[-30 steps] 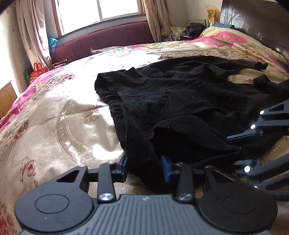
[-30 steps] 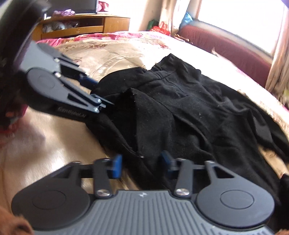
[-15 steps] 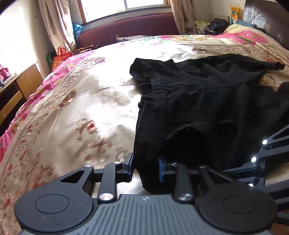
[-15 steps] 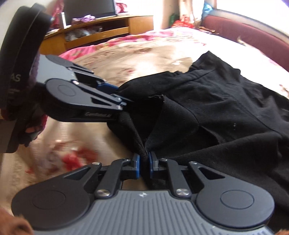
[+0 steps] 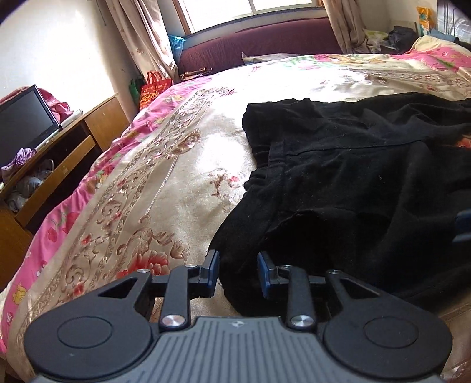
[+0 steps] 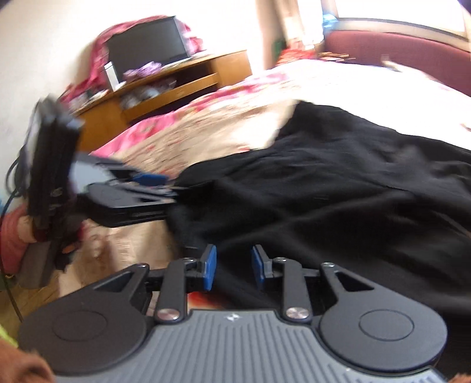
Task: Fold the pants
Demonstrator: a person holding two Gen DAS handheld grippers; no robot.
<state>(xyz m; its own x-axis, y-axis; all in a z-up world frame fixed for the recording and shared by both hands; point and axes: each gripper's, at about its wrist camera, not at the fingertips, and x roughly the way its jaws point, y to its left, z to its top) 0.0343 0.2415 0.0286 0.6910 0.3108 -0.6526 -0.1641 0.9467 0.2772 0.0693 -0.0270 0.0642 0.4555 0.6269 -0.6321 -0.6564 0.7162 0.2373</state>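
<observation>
Left wrist view: a bed [image 5: 182,176] with a cream and pink floral cover fills most of the frame. At upper centre a window [image 5: 250,11] sits above a maroon bench [image 5: 259,44], with curtains [image 5: 141,38] on both sides. A wooden desk [image 5: 59,159] carrying a dark screen [image 5: 26,123] stands at the left edge, and a red bag [image 5: 154,88] sits on the floor beyond it. The left gripper [image 5: 238,274] is at lower centre, its blue-padded jaws partly spread with the near edge of the pants [image 5: 353,188] lying between them; the cloth fills the gap, but whether the pads press on it I cannot tell. The pants are black and rumpled, spread across the right half of the frame, with a loose fold open just beyond the gripper.

Right wrist view: the frame is blurred. The bed [image 6: 223,117] runs across the middle, the desk [image 6: 164,88] and screen [image 6: 147,50] are at upper left, and the bench [image 6: 397,56] is at upper right. The right gripper [image 6: 232,268] is at lower centre, jaws partly spread, with black cloth between and under them; no firm pinch shows. The pants [image 6: 338,200] cover the centre and right. The left gripper [image 6: 164,188] enters from the left, its tips at the edge of the cloth.
</observation>
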